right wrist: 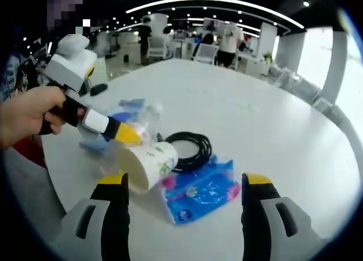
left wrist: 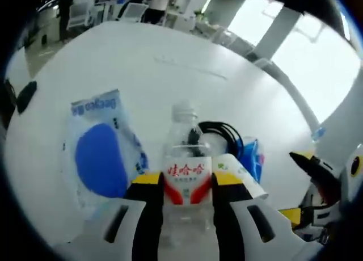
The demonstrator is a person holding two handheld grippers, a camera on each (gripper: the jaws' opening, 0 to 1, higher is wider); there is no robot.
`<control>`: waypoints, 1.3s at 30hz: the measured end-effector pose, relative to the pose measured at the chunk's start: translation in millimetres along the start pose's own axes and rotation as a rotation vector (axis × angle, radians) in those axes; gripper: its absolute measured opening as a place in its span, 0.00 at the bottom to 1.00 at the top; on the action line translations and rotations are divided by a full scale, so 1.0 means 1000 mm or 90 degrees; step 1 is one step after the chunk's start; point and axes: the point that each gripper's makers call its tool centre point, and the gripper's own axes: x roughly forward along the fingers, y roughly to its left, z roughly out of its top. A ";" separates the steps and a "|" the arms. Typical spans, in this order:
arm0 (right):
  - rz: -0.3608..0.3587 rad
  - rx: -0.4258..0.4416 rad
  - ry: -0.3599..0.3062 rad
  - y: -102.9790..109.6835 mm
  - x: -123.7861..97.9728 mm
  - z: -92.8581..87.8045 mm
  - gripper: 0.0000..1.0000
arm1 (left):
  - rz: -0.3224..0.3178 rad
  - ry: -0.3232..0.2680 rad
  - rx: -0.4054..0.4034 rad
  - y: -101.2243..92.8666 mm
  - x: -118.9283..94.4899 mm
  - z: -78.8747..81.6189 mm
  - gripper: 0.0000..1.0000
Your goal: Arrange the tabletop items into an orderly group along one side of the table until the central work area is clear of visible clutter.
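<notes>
The left gripper (left wrist: 187, 190) clamps one clear plastic water bottle (left wrist: 185, 159) between its jaws; the bottle stands upright on the white table (left wrist: 170, 62) and carries a red-and-white label. The right gripper (right wrist: 184, 187) holds its jaws wide apart with nothing between them. One white paper cup (right wrist: 148, 164) lies on its side beside one coiled black cable (right wrist: 190, 150). One blue packet (right wrist: 201, 193) lies just beside the cable. One clear pouch with a blue insert (left wrist: 102, 156), possibly a wipes pack, sits near the bottle.

Bottle (left wrist: 185, 176) upright on tabletop (left wrist: 147, 74), between left claw (left wrist: 186, 201) jaws. Pouch (left wrist: 101, 153) flat just left of bottle; cable coil (left wrist: 222, 137) behind; paper cup (right wrist: 148, 165) on its side, touching coil. Packet (right wrist: 199, 194) flat beside cup.
</notes>
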 end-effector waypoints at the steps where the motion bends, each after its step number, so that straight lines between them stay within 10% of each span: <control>1: 0.000 -0.001 0.001 0.000 0.000 0.000 0.81 | -0.005 -0.024 0.014 -0.001 -0.001 0.007 0.29; 4: -0.001 -0.003 0.002 0.000 0.000 0.000 0.80 | -0.018 -0.082 0.040 -0.005 -0.006 0.024 0.28; 6: -0.001 -0.003 0.002 0.000 0.000 -0.001 0.80 | -0.011 -0.135 0.076 -0.003 -0.016 0.040 0.02; 7: -0.001 -0.003 0.003 0.000 0.000 -0.001 0.80 | -0.018 -0.183 0.020 -0.012 -0.025 0.061 0.00; 8: 0.000 -0.003 0.004 0.000 0.000 -0.002 0.80 | -0.067 -0.188 0.076 -0.021 -0.026 0.064 0.00; 10: 0.009 0.005 0.002 0.002 0.000 -0.001 0.81 | -0.007 -0.101 0.109 -0.008 -0.018 0.045 0.00; 11: 0.014 0.023 -0.015 0.003 -0.001 0.004 0.81 | -0.041 -0.188 0.083 -0.015 -0.019 0.062 0.00; 18: 0.006 0.060 -0.018 -0.006 -0.003 0.001 0.81 | -0.016 -0.106 0.059 -0.003 -0.008 0.033 0.00; 39: 0.032 0.026 -0.014 0.010 0.002 0.003 0.82 | -0.026 -0.094 0.041 0.004 -0.008 0.028 0.10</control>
